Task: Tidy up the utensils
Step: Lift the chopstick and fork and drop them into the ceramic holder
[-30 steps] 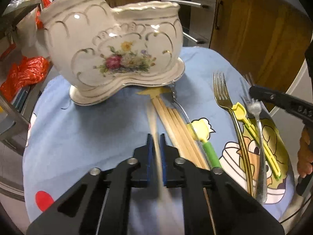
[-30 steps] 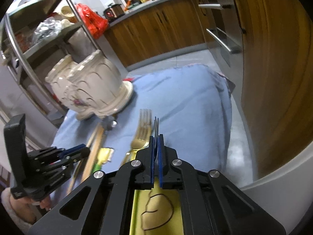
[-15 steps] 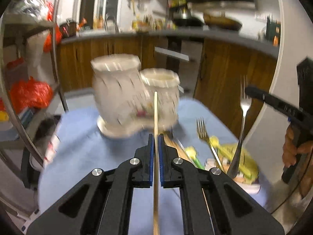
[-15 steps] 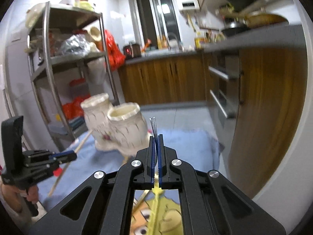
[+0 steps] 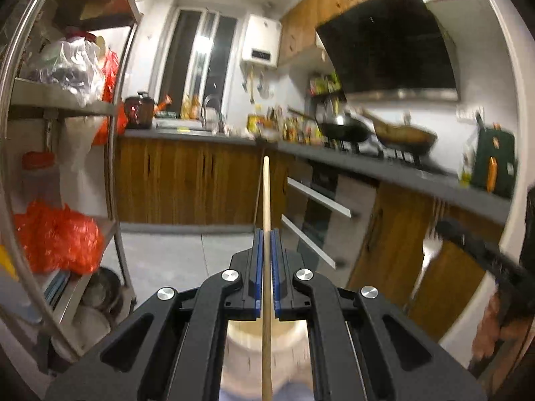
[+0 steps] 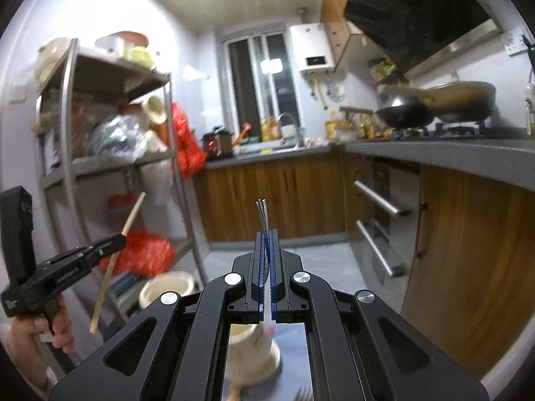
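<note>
Your left tool [image 5: 266, 234] is clamped on a light, stiff chopstick [image 5: 266, 193]. Your right tool [image 6: 266, 234] pinches a slippery metal fork [image 6: 262, 215] near its tines; grip both firmly mid-shaft.

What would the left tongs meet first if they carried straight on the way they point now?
Nothing nearby, as far as the picture shows. The left tongs, shut on a wooden chopstick, point across open floor toward the wooden cabinets under the counter. Depth is unclear through the fisheye.

Pale tan wooden chopstick [image 5: 266, 200]; silver fork [image 6: 263, 215]. Both black tools, left tool [image 5: 266, 237] and right tool [image 6: 265, 237], carry blue pads [image 5: 256, 267]. Cream holder [image 6: 249, 351]; brown wood-grain cabinets [image 6: 287, 197]; grey counter [image 6: 451, 153]; red bags [image 5: 57, 237].
</note>
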`<act>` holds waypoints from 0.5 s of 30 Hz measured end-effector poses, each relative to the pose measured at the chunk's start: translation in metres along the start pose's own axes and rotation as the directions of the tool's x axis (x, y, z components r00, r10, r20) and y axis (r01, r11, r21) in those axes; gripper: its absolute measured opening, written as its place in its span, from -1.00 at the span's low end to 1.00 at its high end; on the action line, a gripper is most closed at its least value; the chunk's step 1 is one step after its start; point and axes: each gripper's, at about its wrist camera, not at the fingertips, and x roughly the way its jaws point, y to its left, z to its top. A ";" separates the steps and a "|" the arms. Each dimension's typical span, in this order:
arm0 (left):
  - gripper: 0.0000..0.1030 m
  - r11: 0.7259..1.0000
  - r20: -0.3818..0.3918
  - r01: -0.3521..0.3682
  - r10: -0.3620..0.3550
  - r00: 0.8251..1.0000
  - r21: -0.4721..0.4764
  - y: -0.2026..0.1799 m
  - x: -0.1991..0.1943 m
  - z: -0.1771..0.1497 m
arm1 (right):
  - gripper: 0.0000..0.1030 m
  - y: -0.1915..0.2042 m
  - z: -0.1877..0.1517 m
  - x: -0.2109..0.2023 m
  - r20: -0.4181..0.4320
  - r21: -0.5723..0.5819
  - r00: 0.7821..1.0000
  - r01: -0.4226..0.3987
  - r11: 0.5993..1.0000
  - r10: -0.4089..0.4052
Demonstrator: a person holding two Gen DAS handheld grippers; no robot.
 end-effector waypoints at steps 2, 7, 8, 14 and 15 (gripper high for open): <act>-0.92 1.000 0.035 -0.018 0.018 0.999 -0.010 0.001 0.017 0.011 | -0.94 -0.002 0.002 0.008 0.036 0.006 0.998 0.045 0.999 -0.045; -0.92 0.998 0.073 -0.064 0.064 0.995 -0.002 -0.001 0.062 0.017 | -0.94 -0.008 0.000 0.021 0.098 0.036 0.989 0.104 0.994 -0.107; -0.92 0.995 0.080 -0.094 0.093 0.992 0.013 -0.002 0.072 0.014 | -0.94 -0.006 -0.002 0.024 0.098 0.028 0.990 0.102 0.994 -0.104; -0.92 0.994 0.035 -0.107 0.106 0.994 0.025 0.001 0.086 -0.018 | -0.94 0.009 -0.023 0.043 0.036 -0.072 0.997 0.074 0.995 -0.072; -0.92 0.995 0.033 -0.102 0.101 0.994 0.018 0.002 0.082 -0.021 | -0.94 0.010 -0.027 0.046 0.013 -0.081 0.998 0.058 0.995 -0.057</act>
